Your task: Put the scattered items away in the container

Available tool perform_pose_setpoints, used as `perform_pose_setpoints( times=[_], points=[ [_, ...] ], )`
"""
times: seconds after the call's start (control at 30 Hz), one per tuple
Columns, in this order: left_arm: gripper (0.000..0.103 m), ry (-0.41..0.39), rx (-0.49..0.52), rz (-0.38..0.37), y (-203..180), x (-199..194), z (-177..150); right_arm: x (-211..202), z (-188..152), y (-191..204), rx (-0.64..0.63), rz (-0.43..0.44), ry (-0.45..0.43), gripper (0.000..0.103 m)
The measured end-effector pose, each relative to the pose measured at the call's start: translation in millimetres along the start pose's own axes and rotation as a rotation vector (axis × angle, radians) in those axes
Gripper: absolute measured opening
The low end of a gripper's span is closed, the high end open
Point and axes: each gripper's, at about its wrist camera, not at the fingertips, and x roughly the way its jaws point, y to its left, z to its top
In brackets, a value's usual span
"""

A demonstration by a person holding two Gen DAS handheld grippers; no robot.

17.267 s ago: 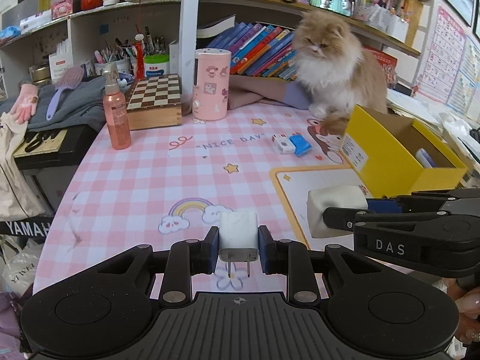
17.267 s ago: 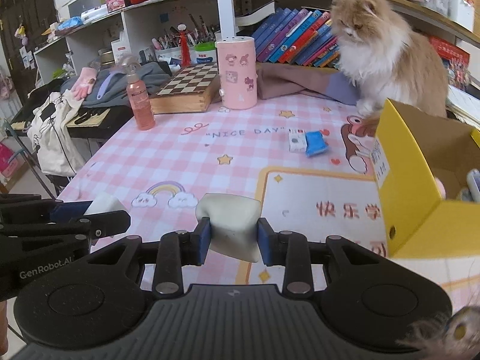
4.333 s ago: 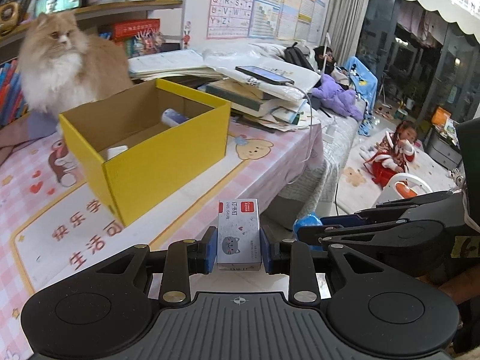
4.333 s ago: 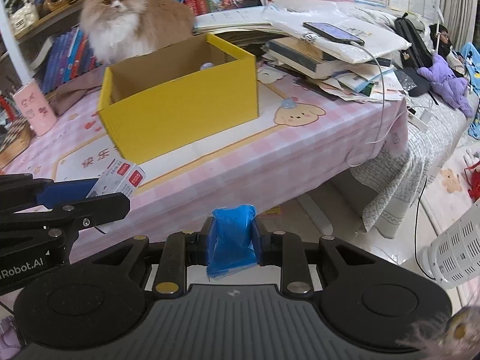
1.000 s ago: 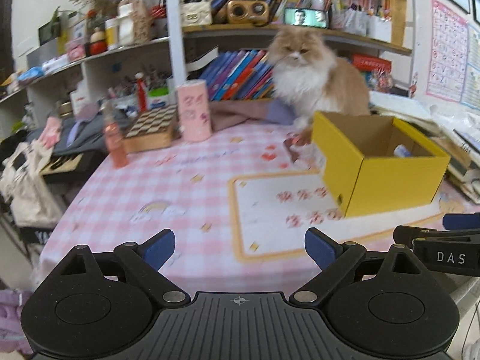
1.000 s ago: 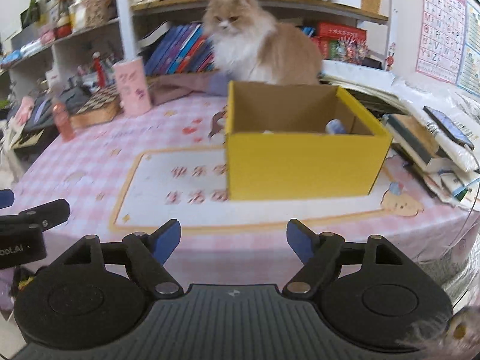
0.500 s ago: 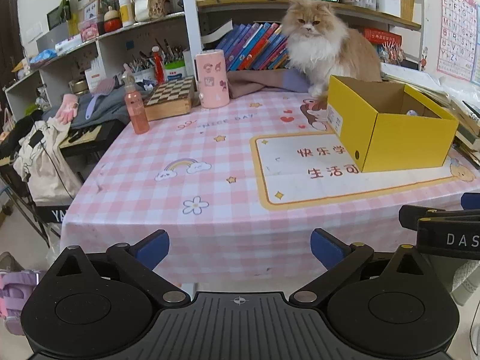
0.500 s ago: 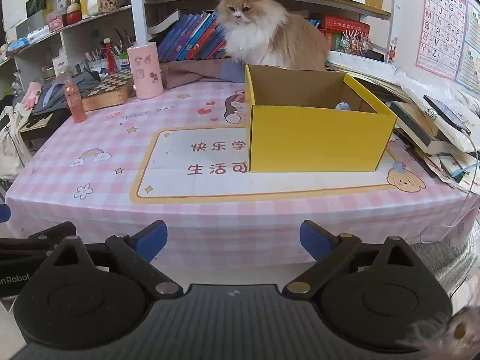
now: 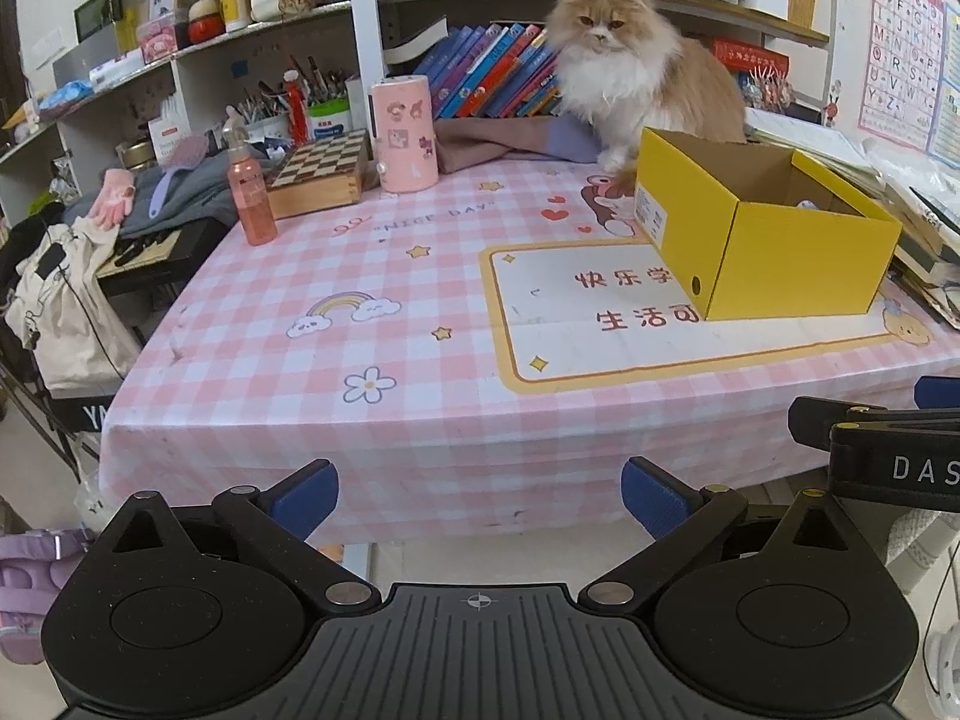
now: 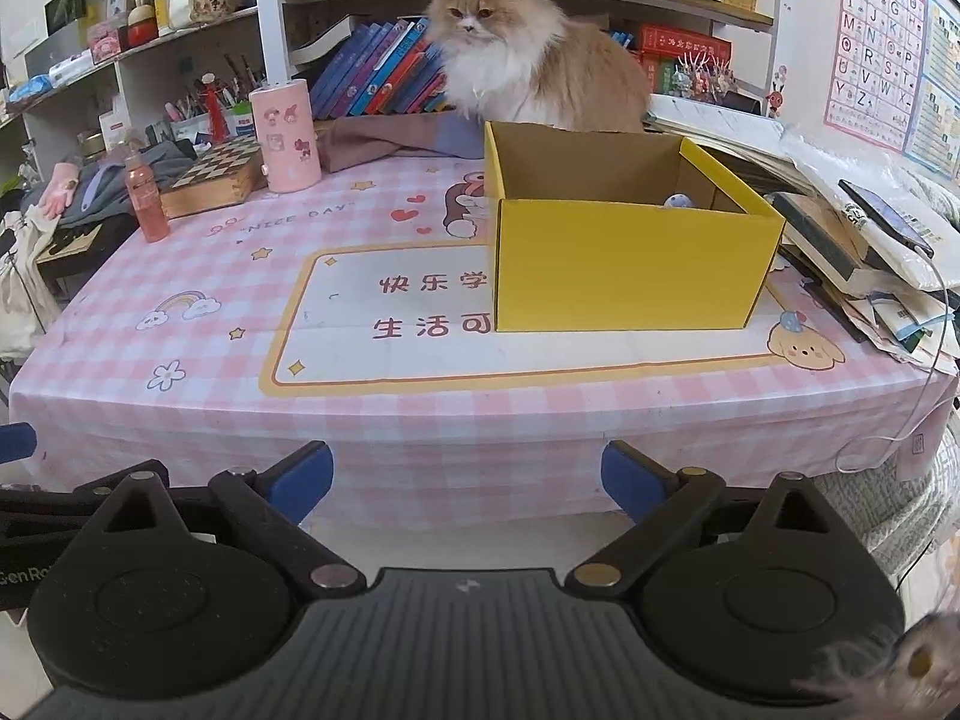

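Note:
An open yellow cardboard box (image 9: 798,264) stands on the right of the pink checked table (image 9: 360,348); it also shows in the right wrist view (image 10: 630,264). A small white round item (image 10: 679,200) peeks above its front wall; the other contents are hidden. My left gripper (image 9: 480,495) is open and empty, held off the table's front edge. My right gripper (image 10: 465,477) is open and empty, also in front of the table. The right gripper shows at the right edge of the left wrist view (image 9: 882,450).
A fluffy cat (image 10: 528,72) sits behind the box. A pink spray bottle (image 9: 251,195), a chessboard box (image 9: 321,171) and a pink cylinder (image 9: 401,133) stand at the back left. Stacked books and papers (image 10: 858,246) lie right of the box. Shelves rise behind.
Both grippers have drawn back from the table, staying open and empty. The table and box look smaller and farther than a second ago.

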Motion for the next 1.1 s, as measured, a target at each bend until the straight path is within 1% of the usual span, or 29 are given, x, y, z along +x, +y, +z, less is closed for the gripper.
perform_pose_setpoints(
  times=[0.2,1.1],
  points=[
    [0.102,0.0,0.01,0.0,-0.8,1.8,0.7,1.0,-1.6,0.5,-0.001,-0.001,0.01,0.097],
    [0.102,0.0,-0.007,-0.013,0.2,2.1,3.5,-0.6,-1.3,1.9,0.003,-0.009,0.006,0.097]
  ],
)
